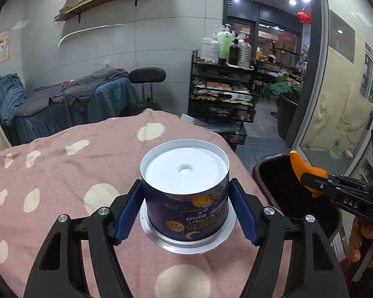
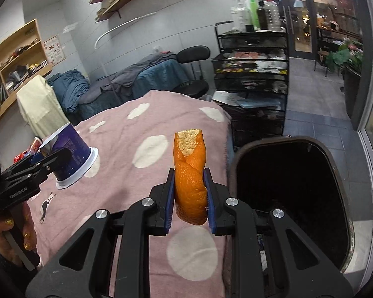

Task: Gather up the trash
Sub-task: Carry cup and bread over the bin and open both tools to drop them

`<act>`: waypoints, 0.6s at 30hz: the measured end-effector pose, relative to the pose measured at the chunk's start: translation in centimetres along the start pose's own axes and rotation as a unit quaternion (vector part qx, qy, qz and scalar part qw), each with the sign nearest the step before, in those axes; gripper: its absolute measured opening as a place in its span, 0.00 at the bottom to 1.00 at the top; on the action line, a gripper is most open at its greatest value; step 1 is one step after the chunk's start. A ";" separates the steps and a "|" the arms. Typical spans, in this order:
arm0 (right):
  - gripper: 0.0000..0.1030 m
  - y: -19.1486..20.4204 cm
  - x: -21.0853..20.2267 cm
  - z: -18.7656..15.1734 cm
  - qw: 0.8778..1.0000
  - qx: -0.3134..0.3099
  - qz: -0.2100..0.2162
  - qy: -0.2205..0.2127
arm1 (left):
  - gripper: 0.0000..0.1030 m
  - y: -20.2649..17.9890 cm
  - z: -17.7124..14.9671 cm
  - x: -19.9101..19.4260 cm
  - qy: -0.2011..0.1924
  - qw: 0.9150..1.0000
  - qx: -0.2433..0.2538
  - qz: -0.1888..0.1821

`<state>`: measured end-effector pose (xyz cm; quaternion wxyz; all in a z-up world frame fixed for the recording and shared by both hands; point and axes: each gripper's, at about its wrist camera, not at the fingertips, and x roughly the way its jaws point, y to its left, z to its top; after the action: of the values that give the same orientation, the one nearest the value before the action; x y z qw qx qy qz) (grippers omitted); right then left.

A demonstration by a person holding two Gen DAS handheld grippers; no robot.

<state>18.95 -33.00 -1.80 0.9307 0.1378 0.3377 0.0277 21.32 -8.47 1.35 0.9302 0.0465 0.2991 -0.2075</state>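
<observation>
Matt spotted cloth (image 1: 62,186) (glossy printed cup (image 1: 186,198))

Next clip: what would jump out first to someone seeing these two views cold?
The bright orange peel clamped upright in the right claw, just left of the open dark trash bin. Then the upside-down dark blue cup gripped in the left claw, over the pink polka-dot cloth.
</observation>
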 end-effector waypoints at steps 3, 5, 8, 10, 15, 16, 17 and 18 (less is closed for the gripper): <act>0.25 -3.1 0.0 -1.0 0.999 0.038 -0.027 0.011 | 0.67 -2.9 -0.2 1.2 0.011 0.999 0.016 -0.027; 0.31 -5.2 0.0 -1.9 0.997 0.066 -0.045 0.017 | 0.67 -4.7 -0.3 2.1 0.018 0.999 0.024 -0.040; 0.57 -7.3 -0.3 -2.7 0.994 0.089 -0.068 0.017 | 0.67 -7.1 -0.1 3.2 0.030 0.997 0.031 -0.065; 0.57 -8.9 -0.7 -3.3 0.991 0.108 -0.082 0.016 | 0.67 -8.6 0.1 3.9 0.037 0.996 0.031 -0.077; 0.58 -12.0 -1.8 -4.6 0.985 0.139 -0.106 0.013 | 0.67 -12.2 0.3 6.2 0.065 0.991 0.041 -0.105; 0.58 -12.4 -2.0 -4.8 0.984 0.142 -0.110 0.011 | 0.67 -12.9 0.1 6.6 0.071 0.990 0.044 -0.110; 0.58 -12.8 -2.2 -4.9 0.983 0.145 -0.114 0.008 | 0.67 -13.6 0.0 7.3 0.080 0.989 0.048 -0.115; 0.58 -13.5 -2.6 -5.1 0.981 0.152 -0.120 0.004 | 0.67 -14.2 -0.2 7.6 0.086 0.988 0.050 -0.118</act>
<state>13.17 -45.13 -7.62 0.8943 0.2358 0.3556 -0.1348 20.94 -24.04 -2.62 0.8668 0.0753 0.3701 -0.3256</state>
